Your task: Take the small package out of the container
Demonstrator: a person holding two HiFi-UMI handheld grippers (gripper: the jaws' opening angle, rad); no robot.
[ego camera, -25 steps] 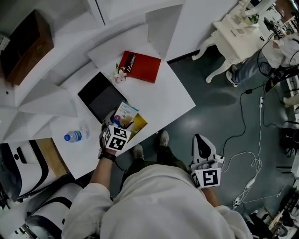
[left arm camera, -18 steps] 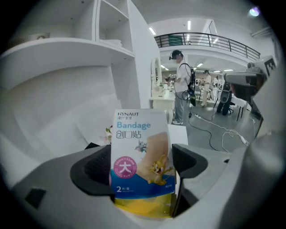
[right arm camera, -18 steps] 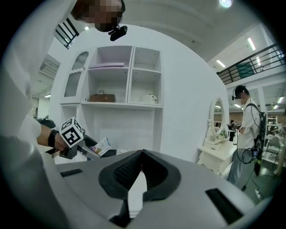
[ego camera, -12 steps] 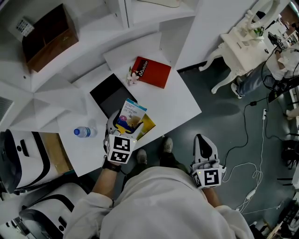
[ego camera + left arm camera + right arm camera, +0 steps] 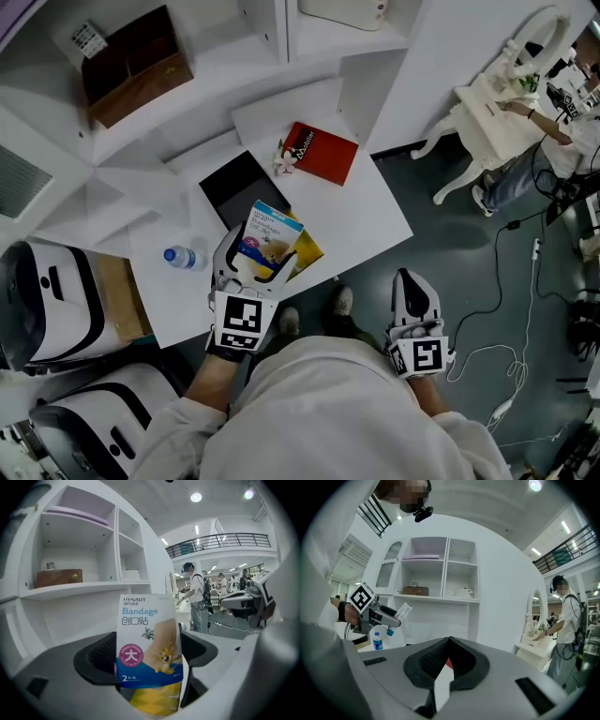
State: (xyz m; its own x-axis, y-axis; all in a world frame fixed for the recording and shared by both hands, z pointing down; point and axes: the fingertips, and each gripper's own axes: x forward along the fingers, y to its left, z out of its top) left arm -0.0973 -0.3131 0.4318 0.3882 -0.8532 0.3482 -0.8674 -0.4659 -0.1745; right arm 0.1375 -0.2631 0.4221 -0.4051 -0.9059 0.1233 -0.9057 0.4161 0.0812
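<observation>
1. Clamping the small package [image 5: 270, 234] by its lower part, the left tool [image 5: 251, 272] has both jaws pressed on it. The pack stands upright between them, with its printed face toward the tool's own camera. A yellow packet shows just behind it; I cannot tell whether that is pinched too.
2. The package hangs over the near edge of the black container [image 5: 239, 187] and looks clear of it, so the lift-out step seems nearly done.
3. The right tool [image 5: 412, 281] hangs well away from the container, off the desk [image 5: 366, 206] and over the floor, with its jaws together on nothing.
4. The next move, as I judge it, is to carry the package sideways to bare desk beside the container. It should stay clear of the red book [image 5: 321, 153] beyond the container and the water bottle [image 5: 183, 257] to its left. Then lay it flat and part the jaws.
</observation>
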